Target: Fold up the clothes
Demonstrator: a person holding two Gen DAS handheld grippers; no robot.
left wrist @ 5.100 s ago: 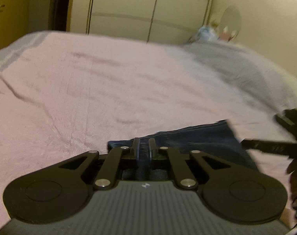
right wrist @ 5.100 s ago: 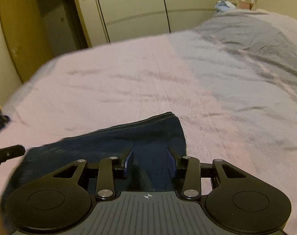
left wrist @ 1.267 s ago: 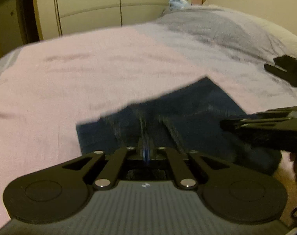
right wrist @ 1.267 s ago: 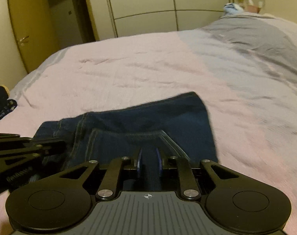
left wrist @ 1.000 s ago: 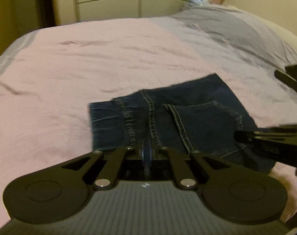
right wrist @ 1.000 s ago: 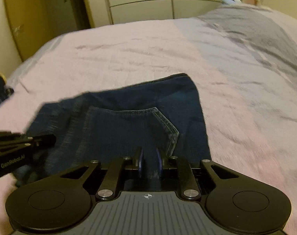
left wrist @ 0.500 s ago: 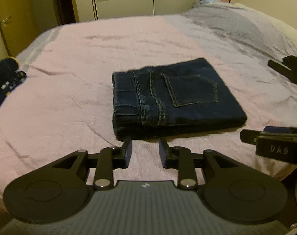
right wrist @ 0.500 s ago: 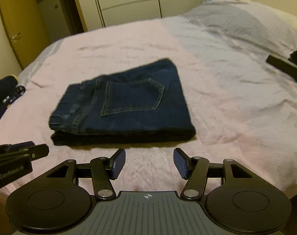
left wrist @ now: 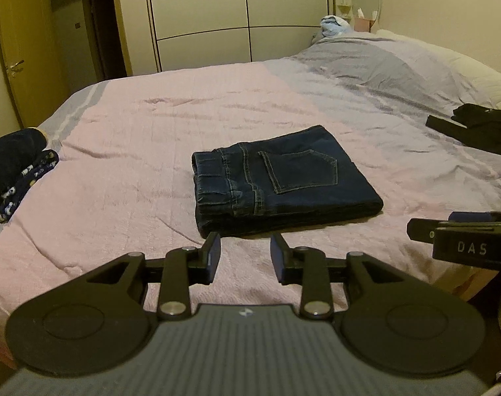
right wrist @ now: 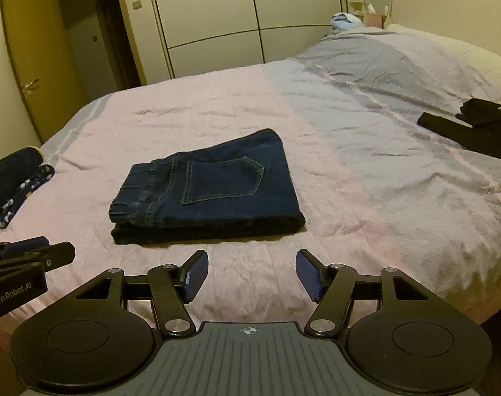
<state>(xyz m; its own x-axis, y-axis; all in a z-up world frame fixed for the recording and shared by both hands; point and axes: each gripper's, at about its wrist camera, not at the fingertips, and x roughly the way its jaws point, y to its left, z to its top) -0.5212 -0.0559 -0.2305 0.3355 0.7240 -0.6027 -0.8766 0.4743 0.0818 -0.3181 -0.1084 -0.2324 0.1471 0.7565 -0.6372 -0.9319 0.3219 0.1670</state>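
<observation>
Jeans (left wrist: 283,181) folded on bed (left wrist: 118,151); grippers apart.

A wide bed (left wrist: 144,151) carries everything, its cover pink over the near and middle part and grey toward the pillow end. Folded dark-blue jeans (left wrist: 283,181) lie flat near the middle of the pink part, back pocket up. Well to the left of the jeans, at the bed's edge, lies a small heap of dark navy clothes (left wrist: 13,171), one piece with a pale print. Well to the right of the jeans, on the grey part, lies a black garment (right wrist: 474,125).
</observation>
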